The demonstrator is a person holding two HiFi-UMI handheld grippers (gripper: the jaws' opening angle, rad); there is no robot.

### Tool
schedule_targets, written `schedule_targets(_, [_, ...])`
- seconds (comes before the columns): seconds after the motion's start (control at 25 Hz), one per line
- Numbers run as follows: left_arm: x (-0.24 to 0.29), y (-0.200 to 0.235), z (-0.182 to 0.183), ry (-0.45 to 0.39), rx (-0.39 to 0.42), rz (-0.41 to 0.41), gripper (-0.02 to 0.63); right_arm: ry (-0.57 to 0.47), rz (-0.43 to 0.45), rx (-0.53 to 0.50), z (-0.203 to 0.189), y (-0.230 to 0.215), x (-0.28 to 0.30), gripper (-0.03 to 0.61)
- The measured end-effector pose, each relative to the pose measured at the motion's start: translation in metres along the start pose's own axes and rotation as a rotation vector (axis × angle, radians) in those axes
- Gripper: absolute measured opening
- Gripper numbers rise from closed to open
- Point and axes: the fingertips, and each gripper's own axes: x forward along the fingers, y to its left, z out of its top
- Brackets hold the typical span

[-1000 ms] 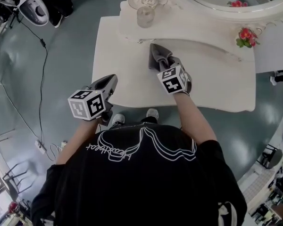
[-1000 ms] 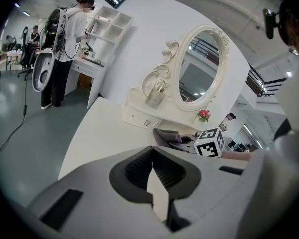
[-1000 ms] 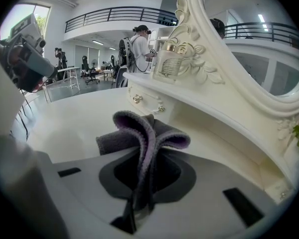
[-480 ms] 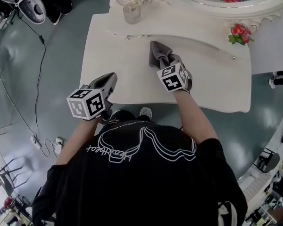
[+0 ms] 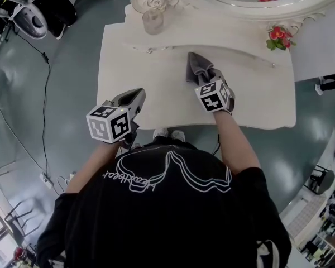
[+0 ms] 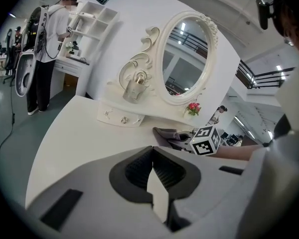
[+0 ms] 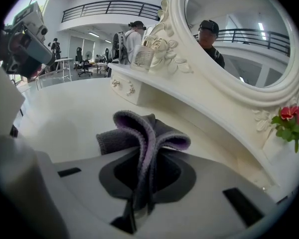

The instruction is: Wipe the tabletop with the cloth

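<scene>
Cloth of dark grey fabric with a purple inner face [image 5: 196,67], bunched in folds, lies on the white tabletop [image 5: 156,71] in the upper middle of the head view, pinched firmly between the jaws of the right gripper [image 5: 204,76]. The right forearm reaches straight forward over the table's near edge. The left arm is bent and held back, and the left gripper [image 5: 137,96], at centre left, has its jaws pressed together on nothing. White script across the person's black shirt [image 5: 167,205] appears upside down and is unreadable.

Teal floor [image 5: 72,77], oval mirror [image 6: 185,59], wht shelves [image 6: 96,20]
</scene>
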Motion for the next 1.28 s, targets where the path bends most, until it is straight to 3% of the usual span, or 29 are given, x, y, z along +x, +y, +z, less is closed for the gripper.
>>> schedule_targets(0.36, [0.017,-0.004,0.002,-0.019,-0.025,0.024,0.005,0.003,-0.029,0.01,-0.027,-0.027,-0.01,0.044])
schedule_targets(0.68, [0.037,-0.042,0.001,-0.065,-0.065,0.058,0.005,0.01,-0.015,-0.004,-0.06,-0.061,-0.026,0.044])
schedule_targets(1.28, [0.061,-0.113,-0.005,-0.128,-0.062,0.088,0.005,0.009,-0.02,-0.027,-0.112,-0.12,-0.045,0.044])
